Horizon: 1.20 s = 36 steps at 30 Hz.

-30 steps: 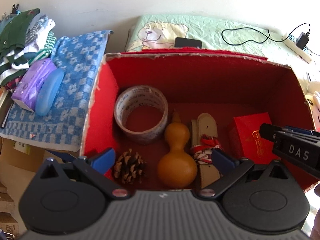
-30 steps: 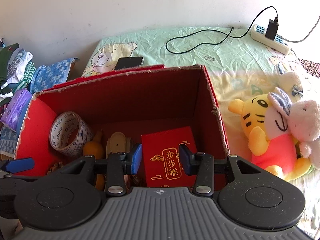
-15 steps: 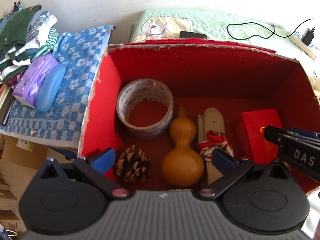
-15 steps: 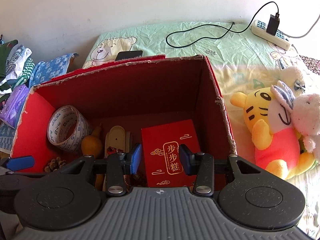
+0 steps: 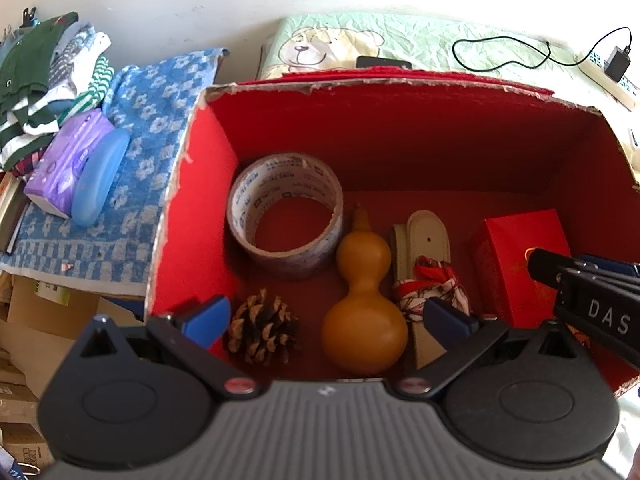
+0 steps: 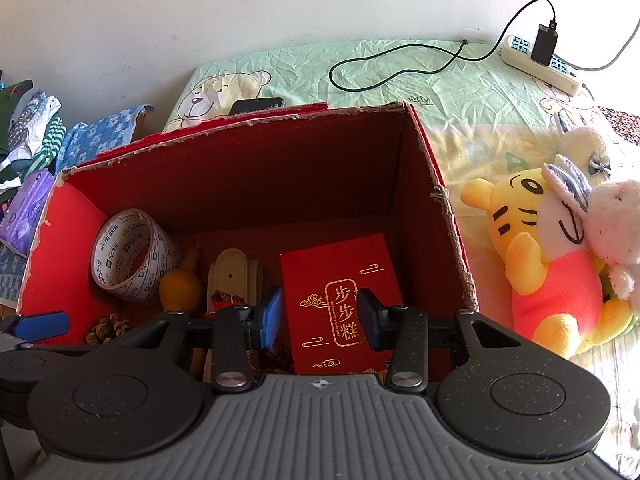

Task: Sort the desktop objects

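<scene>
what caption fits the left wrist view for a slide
Open left tool above a red cardboard box holding a tape roll, tan gourd and brown pinecone.

Left wrist view: looks steeply down from close above the near left part of the open red box [image 5: 192,184], facing its far wall; the towel [image 5: 132,184] lies at left. Right wrist view: same downward aim, close above the box's [image 6: 444,216] right half, with the bed [image 6: 460,92] beyond. Both views share the box interior: tape [image 5: 285,214] [image 6: 134,256], gourd [image 5: 362,312] [image 6: 180,286], red packet [image 5: 516,256] [image 6: 340,300].
</scene>
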Motion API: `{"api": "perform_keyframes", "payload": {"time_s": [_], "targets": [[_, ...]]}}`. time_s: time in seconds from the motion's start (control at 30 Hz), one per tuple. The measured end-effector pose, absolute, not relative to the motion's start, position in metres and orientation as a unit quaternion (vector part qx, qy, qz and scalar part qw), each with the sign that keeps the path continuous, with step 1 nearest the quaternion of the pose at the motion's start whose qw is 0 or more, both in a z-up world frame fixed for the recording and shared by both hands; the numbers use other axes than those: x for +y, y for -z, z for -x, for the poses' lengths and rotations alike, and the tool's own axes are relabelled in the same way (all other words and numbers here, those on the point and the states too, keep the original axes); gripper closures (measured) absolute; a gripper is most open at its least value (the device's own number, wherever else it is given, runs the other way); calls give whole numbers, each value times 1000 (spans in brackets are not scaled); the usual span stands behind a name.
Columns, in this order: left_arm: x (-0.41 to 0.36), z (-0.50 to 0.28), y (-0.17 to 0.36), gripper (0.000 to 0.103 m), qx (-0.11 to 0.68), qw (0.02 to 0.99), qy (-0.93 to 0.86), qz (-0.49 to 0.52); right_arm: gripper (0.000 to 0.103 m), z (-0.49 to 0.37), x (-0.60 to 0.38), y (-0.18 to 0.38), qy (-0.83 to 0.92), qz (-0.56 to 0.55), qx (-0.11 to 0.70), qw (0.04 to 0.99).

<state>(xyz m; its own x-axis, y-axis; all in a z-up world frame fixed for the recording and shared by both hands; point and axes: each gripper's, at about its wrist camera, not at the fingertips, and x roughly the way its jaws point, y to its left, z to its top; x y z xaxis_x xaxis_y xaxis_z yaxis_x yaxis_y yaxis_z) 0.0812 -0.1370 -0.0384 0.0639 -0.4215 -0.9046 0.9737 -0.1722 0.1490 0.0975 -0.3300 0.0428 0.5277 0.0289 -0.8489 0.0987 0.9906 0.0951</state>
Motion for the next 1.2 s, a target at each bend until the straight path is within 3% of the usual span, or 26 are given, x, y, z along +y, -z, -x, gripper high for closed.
{"api": "perform_keyframes", "payload": {"time_s": [1.2], "targets": [[-137,-76,42,0,316,553,598,-487,54,-95,-326,-48,13,-48,486,872]]}}
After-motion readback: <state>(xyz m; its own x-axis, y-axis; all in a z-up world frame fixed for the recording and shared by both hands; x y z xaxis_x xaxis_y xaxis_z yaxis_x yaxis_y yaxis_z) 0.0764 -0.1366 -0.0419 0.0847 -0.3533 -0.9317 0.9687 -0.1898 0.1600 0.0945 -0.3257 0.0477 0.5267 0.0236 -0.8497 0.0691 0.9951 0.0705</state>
